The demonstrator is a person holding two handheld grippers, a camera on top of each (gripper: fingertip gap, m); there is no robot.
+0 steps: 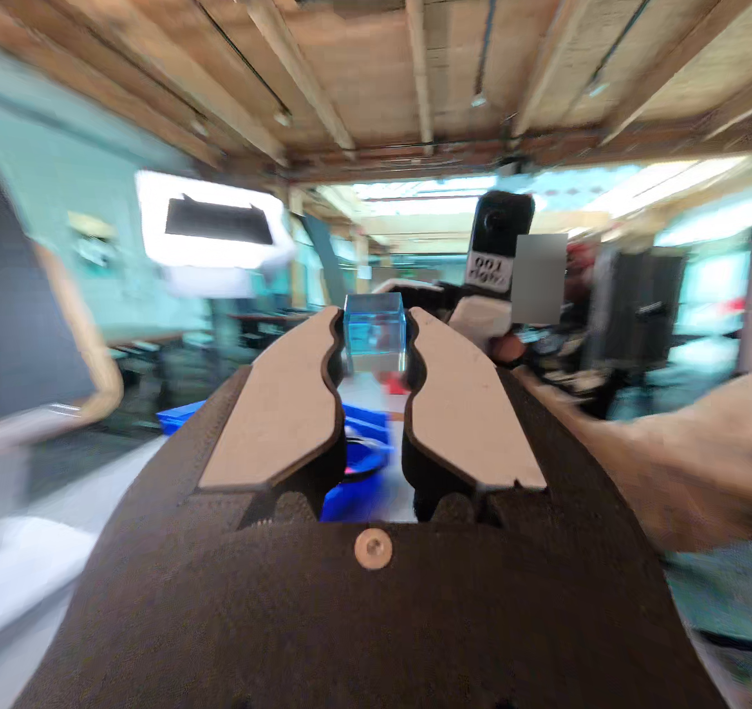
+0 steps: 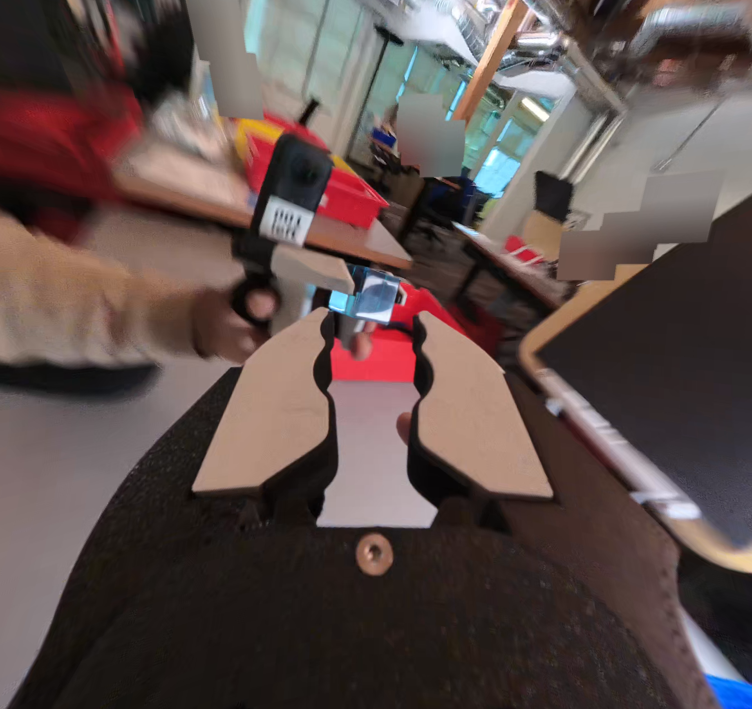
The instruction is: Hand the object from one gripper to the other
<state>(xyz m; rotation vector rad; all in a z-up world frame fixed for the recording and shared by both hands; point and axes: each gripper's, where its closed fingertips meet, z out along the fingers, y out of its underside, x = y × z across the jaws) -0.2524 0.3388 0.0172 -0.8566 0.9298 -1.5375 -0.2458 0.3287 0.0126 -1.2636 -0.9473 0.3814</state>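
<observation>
Left gripper (image 1: 374,325): we see it clamped on the clear blue cube (image 1: 374,325), held at its fingertips, up off the table.
Right gripper (image 2: 372,323): we see its fingers apart with nothing between them.
Cube from the right view: it (image 2: 372,293) sits just beyond our right fingertips, gripped by the far left gripper (image 2: 358,282).
Farther: a red tray (image 2: 350,197) on a table (image 2: 382,242).

- Left gripper (image 1: 374,315): a textured dark body is seen, with pale grey wavy-edged finger plates and one silver screw (image 1: 372,548) behind them.
- Right gripper (image 2: 372,315): built alike.
- A beige sleeve (image 2: 81,295) is worn.
</observation>
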